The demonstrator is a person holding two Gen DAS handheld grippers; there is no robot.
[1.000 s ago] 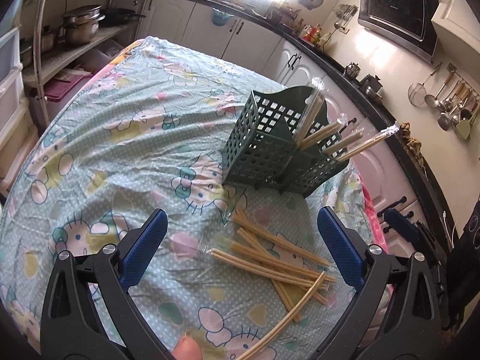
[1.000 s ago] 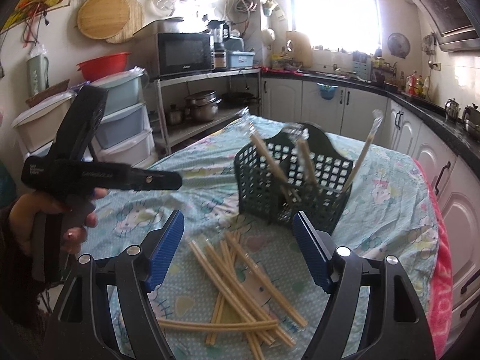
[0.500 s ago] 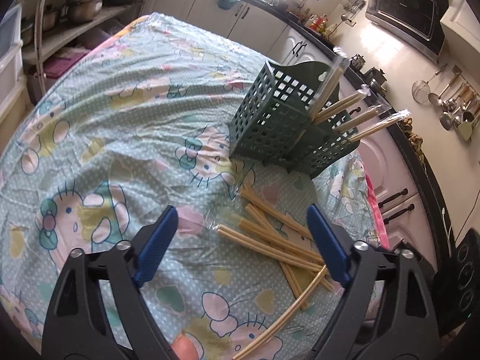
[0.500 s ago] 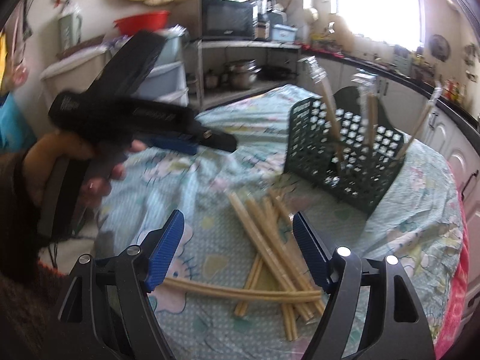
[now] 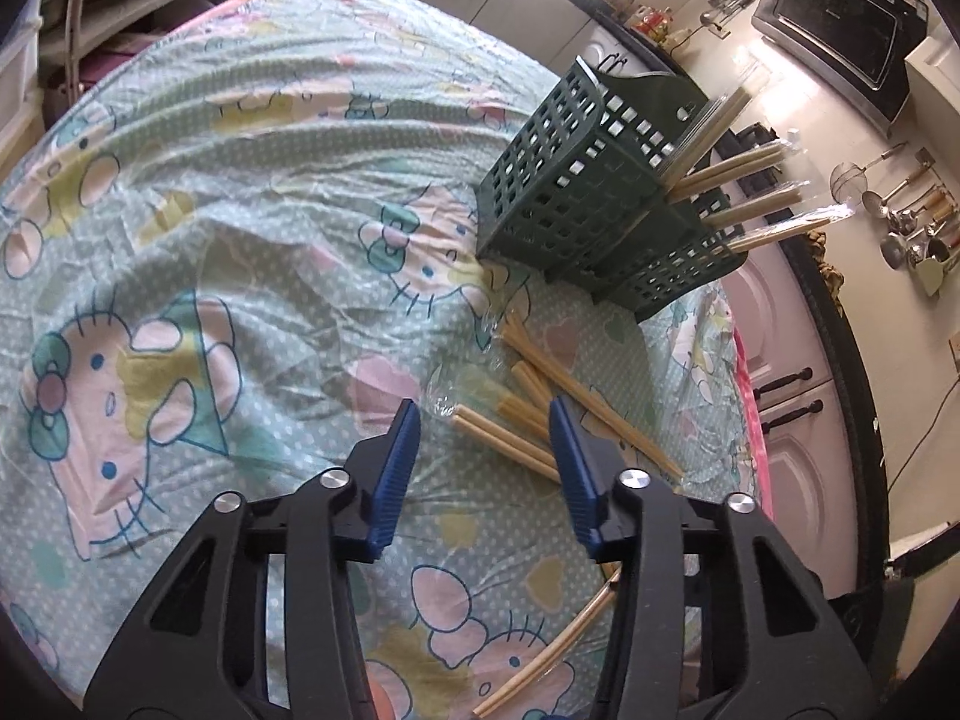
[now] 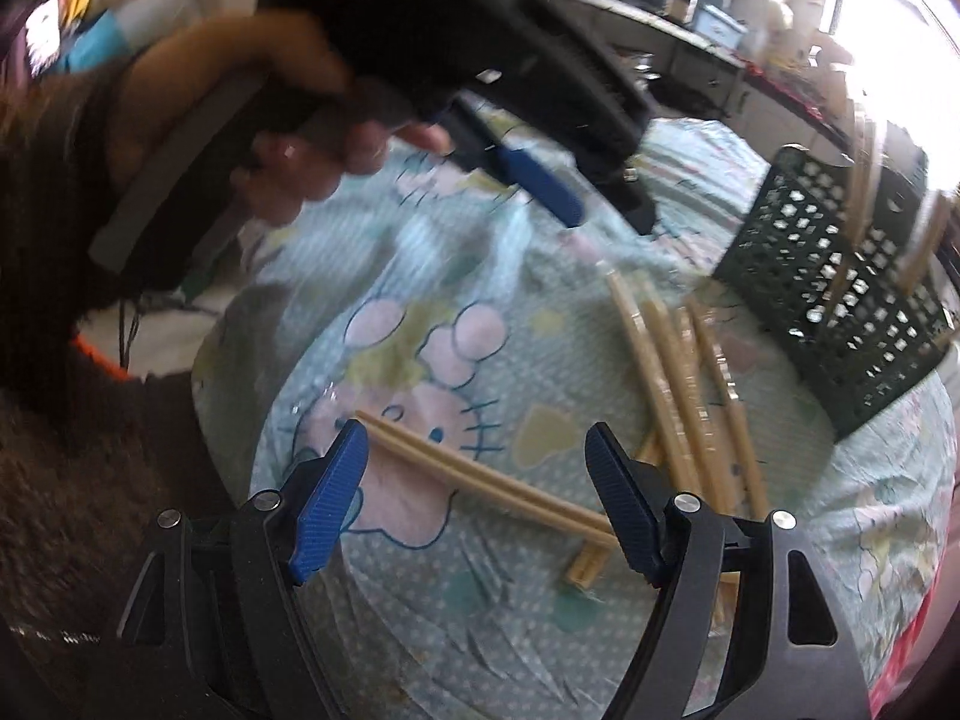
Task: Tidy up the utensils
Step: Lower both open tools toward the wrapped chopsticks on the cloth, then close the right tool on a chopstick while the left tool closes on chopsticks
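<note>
Several wrapped pairs of bamboo chopsticks (image 5: 540, 414) lie loose on the patterned tablecloth (image 5: 240, 192), just in front of a dark green slotted utensil basket (image 5: 594, 204) that holds several more pairs upright. My left gripper (image 5: 483, 414) is open and empty, low over the near ends of the loose chopsticks. My right gripper (image 6: 477, 441) is open and empty, above one pair of chopsticks (image 6: 480, 477) lying crosswise. The left gripper also shows in the right wrist view (image 6: 540, 186), held in a hand, above the pile (image 6: 678, 372). The basket shows there too (image 6: 840, 300).
A curved pair of chopsticks (image 5: 558, 654) lies near the table's front right edge. Kitchen cabinets and a black counter (image 5: 798, 300) run along the right of the table. Ladles hang on the wall (image 5: 912, 222). Shelves with pots stand at the far left.
My left gripper has moved down toward the loose chopsticks and its jaws have narrowed. My right gripper has swung left and down over the crosswise pair.
</note>
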